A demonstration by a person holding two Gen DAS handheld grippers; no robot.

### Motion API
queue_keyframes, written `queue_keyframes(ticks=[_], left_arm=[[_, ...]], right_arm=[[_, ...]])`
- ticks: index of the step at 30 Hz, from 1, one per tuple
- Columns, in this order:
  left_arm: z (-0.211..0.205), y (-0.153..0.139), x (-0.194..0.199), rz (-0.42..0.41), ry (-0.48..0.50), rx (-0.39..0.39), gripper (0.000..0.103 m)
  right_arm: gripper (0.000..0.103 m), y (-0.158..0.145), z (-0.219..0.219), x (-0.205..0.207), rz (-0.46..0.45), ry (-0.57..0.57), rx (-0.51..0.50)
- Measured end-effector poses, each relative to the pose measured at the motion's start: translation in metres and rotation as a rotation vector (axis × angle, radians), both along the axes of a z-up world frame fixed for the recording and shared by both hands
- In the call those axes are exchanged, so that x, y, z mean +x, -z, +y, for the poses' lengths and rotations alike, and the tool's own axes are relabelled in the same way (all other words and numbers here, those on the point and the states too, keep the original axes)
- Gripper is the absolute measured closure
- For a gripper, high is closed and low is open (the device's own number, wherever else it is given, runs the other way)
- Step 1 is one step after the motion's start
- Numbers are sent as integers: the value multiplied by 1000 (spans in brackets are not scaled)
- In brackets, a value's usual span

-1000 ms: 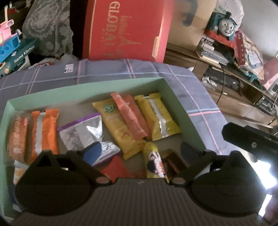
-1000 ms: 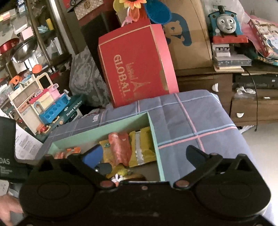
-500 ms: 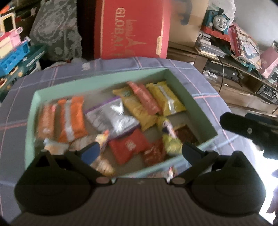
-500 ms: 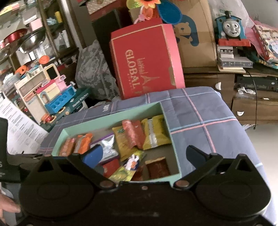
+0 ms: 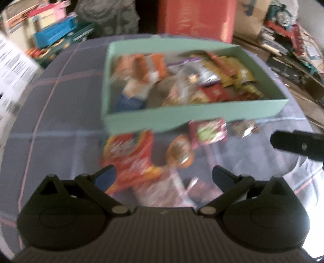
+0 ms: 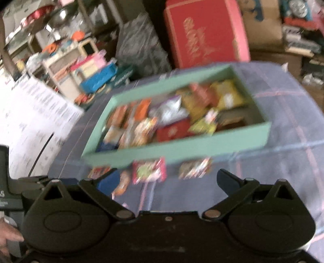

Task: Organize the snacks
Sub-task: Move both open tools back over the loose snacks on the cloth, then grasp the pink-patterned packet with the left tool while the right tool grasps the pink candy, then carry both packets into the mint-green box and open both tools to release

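Note:
A mint-green shallow box [image 5: 192, 119] [image 6: 182, 147] sits on the plaid cloth, filled with several snack packets in orange, yellow, red and silver. More loose packets lie on the cloth in front of it: a red-orange bag [image 5: 129, 159], a round orange packet [image 5: 180, 151] and a pink-red packet [image 5: 208, 131] [image 6: 148, 170]. My left gripper [image 5: 162, 176] hangs open above these loose packets, holding nothing. My right gripper [image 6: 168, 180] is open too, short of the box's front wall. Both views are motion-blurred.
A big red carton [image 6: 204, 34] stands behind the box, with toys [image 6: 85, 60] to the left and a toy train [image 5: 283, 14] on shelves at the right. White printed paper [image 6: 34, 113] lies at the left. The other gripper's black tip [image 5: 293, 143] shows at right.
Both grippers have pulled back and up from the box. The loose packets on the cloth in front of it have come into view. Both stay open.

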State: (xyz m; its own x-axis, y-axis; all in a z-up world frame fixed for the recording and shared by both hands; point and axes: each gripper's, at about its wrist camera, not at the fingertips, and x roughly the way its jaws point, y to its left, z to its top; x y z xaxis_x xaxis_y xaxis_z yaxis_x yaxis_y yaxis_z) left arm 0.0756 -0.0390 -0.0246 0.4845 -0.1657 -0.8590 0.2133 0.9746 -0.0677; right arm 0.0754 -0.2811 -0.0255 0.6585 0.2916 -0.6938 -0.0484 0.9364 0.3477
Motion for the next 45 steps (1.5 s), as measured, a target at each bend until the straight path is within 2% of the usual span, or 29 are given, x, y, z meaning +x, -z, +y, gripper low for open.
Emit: queue_keyframes(ticks=[1,7,8,16,18,20,23,29,31,33,34,36,39,45], left_arm=[[8,4,-3,8,-19,1,0],[34,20,-17,64,-105,-36,0],[38,22,-19,71,-114,-44,0],[53,25,-15,95,-182,-81,0],[50,26,-12,100,-177,-77,0],[44,27,-10,110,-171,-78,0],[32,31,-6,121,-157,-77,0],[0,39,0,110,-103,-20,2],[-10,40,-1,81,-81,11,13],[-19,38,-5,37,-49,66,38],[-22,37,-7,20,-36,82,40],[-20,35,-10,8,-33,82,52],[-14,32,-13,18,-21,50,52],[-8,24,-24,38,27,-25,52]], right_arm=[[2,5,6,-2,11,-12,-1],[46,30,46,-12,74,-110,-51],[49,32,52,-12,81,-132,-55],[50,41,93,-9,74,-283,-152],[68,45,98,-11,74,-306,-196],[76,46,98,-14,55,-317,-236],[77,45,89,-17,51,-274,-264],[77,47,55,-20,71,-175,-210],[76,47,54,-22,68,-171,-205],[76,48,56,-21,62,-174,-212],[76,48,56,-21,60,-173,-210],[76,49,54,-19,61,-166,-196],[81,48,48,-18,67,-143,-161],[82,35,39,-23,39,-119,-135]])
